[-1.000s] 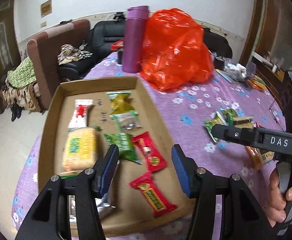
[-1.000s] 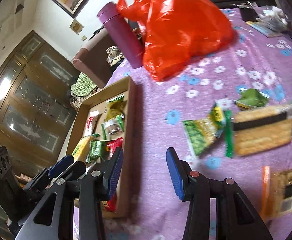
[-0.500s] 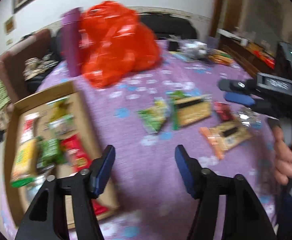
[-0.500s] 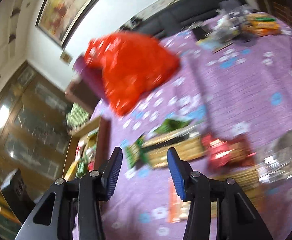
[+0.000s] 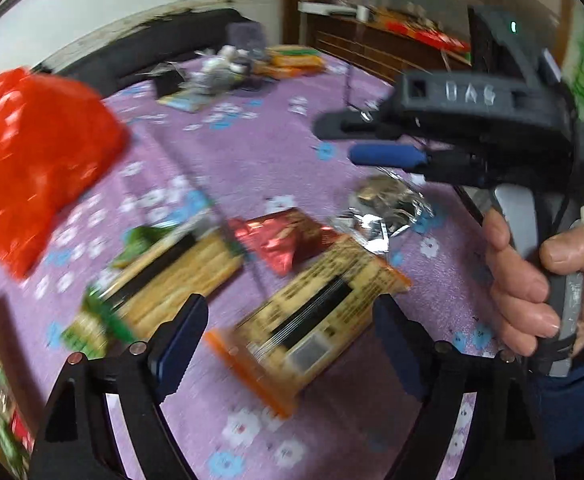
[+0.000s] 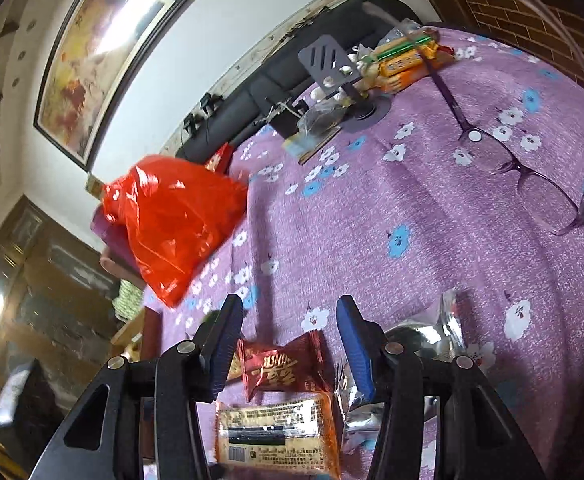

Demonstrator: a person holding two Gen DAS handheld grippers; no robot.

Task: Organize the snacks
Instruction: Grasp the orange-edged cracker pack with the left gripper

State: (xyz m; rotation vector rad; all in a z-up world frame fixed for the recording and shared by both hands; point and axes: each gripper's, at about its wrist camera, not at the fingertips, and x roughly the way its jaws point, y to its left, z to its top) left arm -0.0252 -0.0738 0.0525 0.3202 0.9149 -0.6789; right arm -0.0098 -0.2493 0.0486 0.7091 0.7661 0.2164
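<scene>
Several loose snack packets lie on the purple flowered counter [image 5: 251, 152], and the step in hand looks like reaching for the next one to move to the cardboard box [image 6: 131, 330], whose edge shows at the far left of the right wrist view. Largest in the scene is the red plastic bag [image 5: 39, 160], far left. Next come two long cracker packets. The orange-edged cracker packet [image 5: 312, 324] lies nearest, its long axis running diagonally from near left to far right in the left wrist view. The green-ended cracker packet [image 5: 159, 280] lies just to its left, on much the same slant. Smaller are the red wrapped sweet [image 6: 279, 364] and the crinkled silver packet [image 5: 388, 208] beyond them.

The left tool [image 5: 287, 340] is opening, its jaws spread wide over the orange-edged packet without touching it; it holds nothing. The right tool [image 6: 287, 344] stands partly open and empty, framing the red sweet. Each, I judge, must descend and close across its packet's short width.
</scene>
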